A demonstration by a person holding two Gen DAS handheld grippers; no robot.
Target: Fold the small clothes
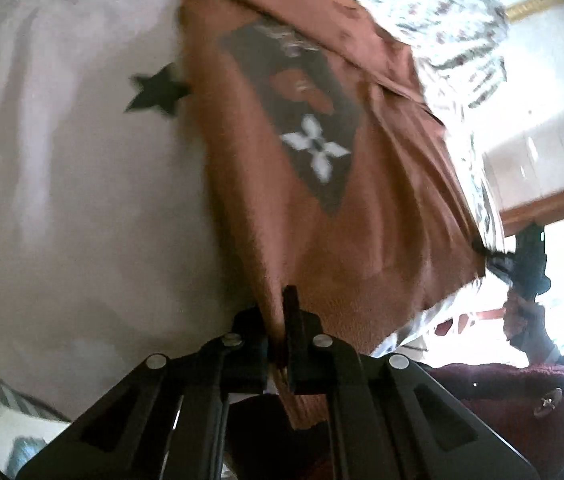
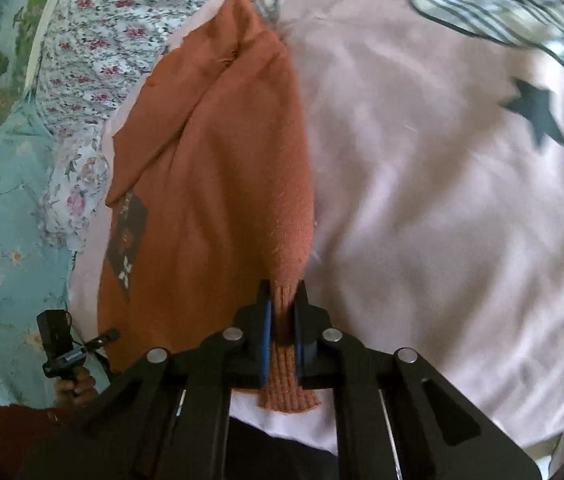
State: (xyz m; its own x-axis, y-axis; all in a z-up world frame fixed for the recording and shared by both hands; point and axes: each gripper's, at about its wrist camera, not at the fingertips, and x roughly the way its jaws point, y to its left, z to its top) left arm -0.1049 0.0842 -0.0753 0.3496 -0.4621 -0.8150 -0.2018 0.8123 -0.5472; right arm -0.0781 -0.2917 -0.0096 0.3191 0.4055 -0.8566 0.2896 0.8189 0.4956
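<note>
So we've got both grippers clamped on the rust-orange sweater (image 2: 210, 184): left gripper (image 1: 282, 332) on one hem corner, right gripper (image 2: 282, 320) on the ribbed edge. It hangs over the pink bedsheet (image 2: 442, 208), soft and floppy, so corners seem the best grab spots.

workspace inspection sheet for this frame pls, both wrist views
Surface: pink bedsheet with dark star prints, wrinkled.
Job's things: orange garment, dark printed patch, held up by two edges.
Clutter: floral cloth beyond the garment.
Grippers: left gripper shut on garment edge; right gripper shut on its ribbed hem.
Cables: nothing seen.
Surroundings: light blue floral fabric at the bedside; blurred bright room behind.
</note>
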